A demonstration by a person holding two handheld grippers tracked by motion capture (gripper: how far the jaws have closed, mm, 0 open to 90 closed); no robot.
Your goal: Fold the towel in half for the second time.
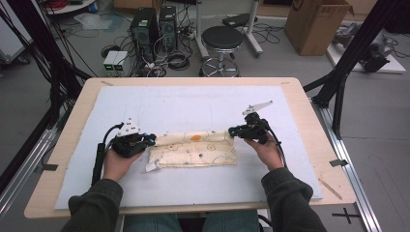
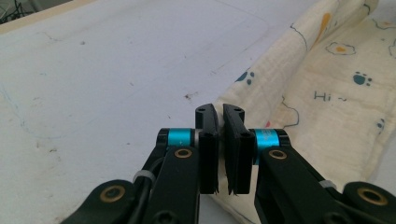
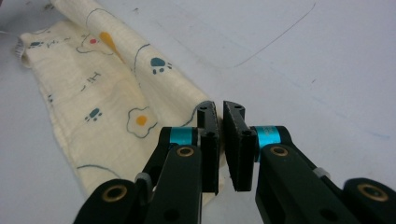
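A cream cloth (image 1: 193,151) printed with paw marks and fried eggs lies folded on the white mat (image 1: 193,104), and its far edge is rolled into a ridge. My left gripper (image 1: 152,140) is at the ridge's left end and my right gripper (image 1: 233,130) at its right end. In the left gripper view the cloth (image 2: 327,93) runs down into the near-closed jaws of the left gripper (image 2: 220,112). In the right gripper view the cloth's (image 3: 107,93) fold likewise meets the jaws of the right gripper (image 3: 219,109). Each gripper is shut on a thin pinch of the cloth's edge.
The mat covers most of a wooden table (image 1: 309,121). Beyond the table stand a black stool (image 1: 221,41), computer towers (image 1: 152,26), cables and a cardboard box (image 1: 314,24). Black frame posts (image 1: 345,72) rise at the right.
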